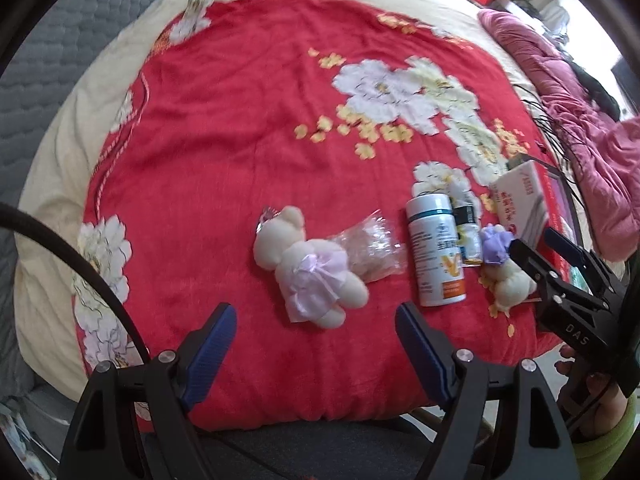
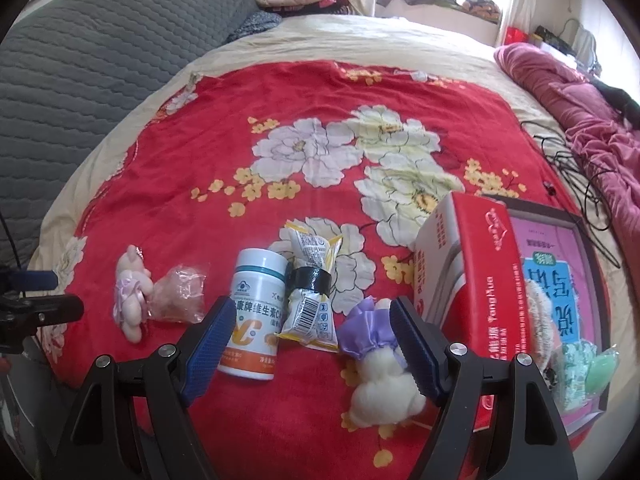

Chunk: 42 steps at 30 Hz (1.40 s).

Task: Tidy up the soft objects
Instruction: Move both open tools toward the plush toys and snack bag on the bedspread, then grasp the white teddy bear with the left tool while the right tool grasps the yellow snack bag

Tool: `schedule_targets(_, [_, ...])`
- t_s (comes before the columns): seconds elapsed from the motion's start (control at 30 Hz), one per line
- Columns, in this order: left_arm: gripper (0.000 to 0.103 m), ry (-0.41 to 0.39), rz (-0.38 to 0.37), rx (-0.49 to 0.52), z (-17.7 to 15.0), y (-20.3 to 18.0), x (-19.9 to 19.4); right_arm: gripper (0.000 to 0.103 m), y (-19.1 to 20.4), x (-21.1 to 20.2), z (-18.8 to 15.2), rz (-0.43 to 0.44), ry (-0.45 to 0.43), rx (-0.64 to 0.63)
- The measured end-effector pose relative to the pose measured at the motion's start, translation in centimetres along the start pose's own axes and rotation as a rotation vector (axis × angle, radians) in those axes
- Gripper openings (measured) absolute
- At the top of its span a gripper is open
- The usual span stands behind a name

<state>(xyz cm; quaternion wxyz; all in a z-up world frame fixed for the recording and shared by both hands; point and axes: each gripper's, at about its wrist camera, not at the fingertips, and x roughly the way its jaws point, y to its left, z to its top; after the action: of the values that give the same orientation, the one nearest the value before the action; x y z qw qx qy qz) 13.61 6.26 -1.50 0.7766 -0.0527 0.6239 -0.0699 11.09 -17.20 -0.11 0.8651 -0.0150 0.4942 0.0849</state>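
A cream plush bear in a pink skirt (image 1: 310,270) lies on the red flowered blanket (image 1: 240,140), just beyond my open left gripper (image 1: 316,334); it also shows in the right wrist view (image 2: 130,300). A second cream plush in a purple skirt (image 2: 380,350) lies between the fingers of my open right gripper (image 2: 314,334), against the right pad; it shows in the left wrist view (image 1: 504,268) next to the right gripper (image 1: 538,248). A soft item in a clear plastic bag (image 1: 374,246) lies beside the pink bear.
A white vitamin bottle (image 2: 254,316), a taped snack packet (image 2: 310,292) and a red carton (image 2: 476,280) lie by the purple plush. An open box lid (image 2: 560,280) holds a brush and green items. Black cables (image 2: 576,168) and a pink quilt (image 2: 580,92) lie at right.
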Motion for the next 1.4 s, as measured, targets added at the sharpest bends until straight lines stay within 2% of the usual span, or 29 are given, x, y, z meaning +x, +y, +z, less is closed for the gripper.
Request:
schedule_targets(0.27, [0.081,0.06,-0.07,-0.197,1.7,4.0,3.4,0.08,-0.1,1.8,0.2,-0.006,0.027,-0.02])
schedule_targets(0.47, [0.081,0.101,-0.079,-0.273,2.3,5.3,5.7,0.08,-0.3,3.4,0.4,-0.025,0.063,-0.05])
schedule_targets(0.63, [0.081,0.116,-0.095,-0.306,2.7,5.5,6.9,0.08,-0.7,4.9,0.8,-0.031,0.087,-0.062])
schedule_targets(0.8, [0.081,0.114,-0.078,-0.318,3.1,5.4,7.6,0.08,-0.9,6.5,1.6,-0.022,0.11,-0.046])
schedule_targets(0.97, [0.081,0.115,-0.113,-0.367,3.2,5.9,8.4,0.08,-1.8,7.6,2.6,0.015,0.128,0.028])
schedule_targets(1.13, [0.078,0.126,-0.157,-0.41,2.9,6.1,9.4,0.08,-1.7,8.3,3.0,0.039,0.142,0.035])
schedule_targets(1.23, [0.075,0.127,-0.161,-0.41,2.8,5.9,9.8,0.074,-1.9,9.2,2.9,0.034,0.17,0.053])
schedule_targets(1.4, [0.071,0.124,-0.159,-0.409,2.9,5.8,10.1,0.071,-2.1,10.3,2.9,0.036,0.188,0.069])
